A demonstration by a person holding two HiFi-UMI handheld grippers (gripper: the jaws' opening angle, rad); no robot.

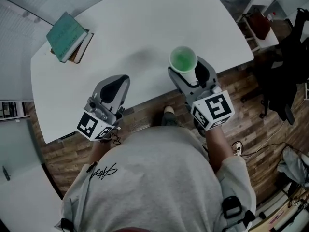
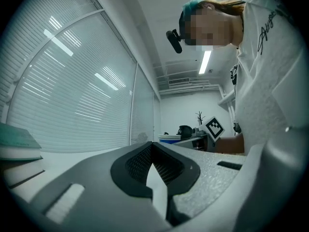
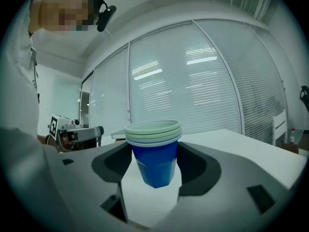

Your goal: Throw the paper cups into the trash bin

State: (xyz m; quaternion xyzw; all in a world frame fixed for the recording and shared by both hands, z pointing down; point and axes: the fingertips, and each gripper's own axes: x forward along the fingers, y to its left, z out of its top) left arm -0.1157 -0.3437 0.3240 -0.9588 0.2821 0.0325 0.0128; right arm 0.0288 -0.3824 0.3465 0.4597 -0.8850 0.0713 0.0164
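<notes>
A stack of paper cups (image 1: 182,59), green inside and blue on the outermost cup (image 3: 154,156), stands upright between the jaws of my right gripper (image 1: 187,70), over the front part of the white table (image 1: 145,28). In the right gripper view the two dark pads press the blue cup's sides, so the right gripper (image 3: 154,170) is shut on the stack. My left gripper (image 1: 117,81) hovers over the table's front edge, to the left of the cups. Its pads meet at the tips and nothing is between them (image 2: 152,151).
Two stacked books (image 1: 67,36), the top one teal, lie at the table's far left corner. Right of the table on the wooden floor are a small white stand with a red bag (image 1: 260,25) and a black chair (image 1: 285,71). Blinds cover the windows behind the table.
</notes>
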